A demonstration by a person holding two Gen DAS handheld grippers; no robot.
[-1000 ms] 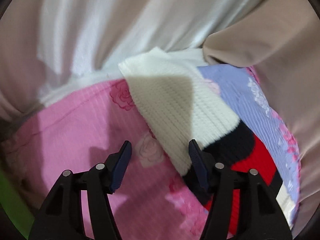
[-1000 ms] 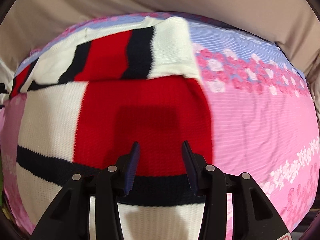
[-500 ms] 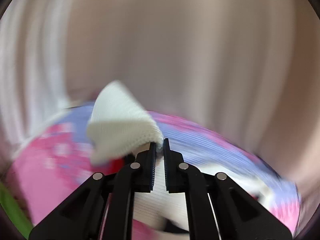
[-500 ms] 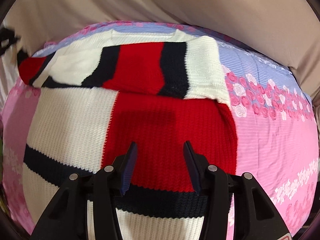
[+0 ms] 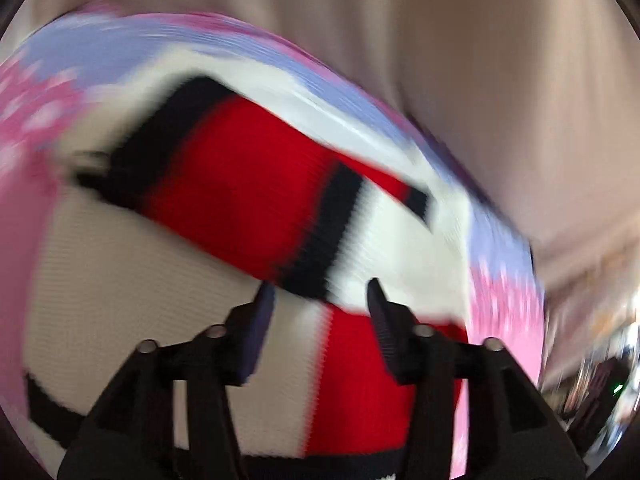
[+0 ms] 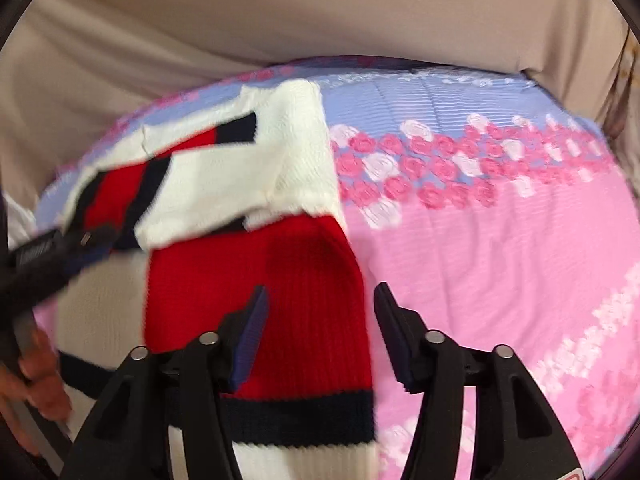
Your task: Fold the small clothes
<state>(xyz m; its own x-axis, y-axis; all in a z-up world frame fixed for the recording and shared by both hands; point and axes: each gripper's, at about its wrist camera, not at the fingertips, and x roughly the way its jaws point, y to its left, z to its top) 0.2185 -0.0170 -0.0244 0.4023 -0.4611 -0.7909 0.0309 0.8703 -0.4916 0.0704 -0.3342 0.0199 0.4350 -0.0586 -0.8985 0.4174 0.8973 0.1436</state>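
A small knit sweater (image 6: 256,280) in red, white and navy blocks lies on a pink and blue flowered bedspread (image 6: 480,260). Its sleeves are folded across the upper part (image 6: 224,176). In the left wrist view the sweater (image 5: 248,200) is blurred. My left gripper (image 5: 322,296) is open and empty just above the folded sleeve's lower edge; it also shows at the left of the right wrist view (image 6: 44,256), with the hand holding it. My right gripper (image 6: 320,300) is open and empty over the red panel near the sweater's right edge.
A beige curtain or sheet (image 6: 320,20) hangs behind the bed's far edge. Bare bedspread stretches to the right of the sweater. Dark clutter (image 5: 600,392) shows at the far right of the left wrist view.
My left gripper, shut on a white sleeve end half a second ago, has carried it over the sweater, let go and opened. The right gripper shifted slightly right.
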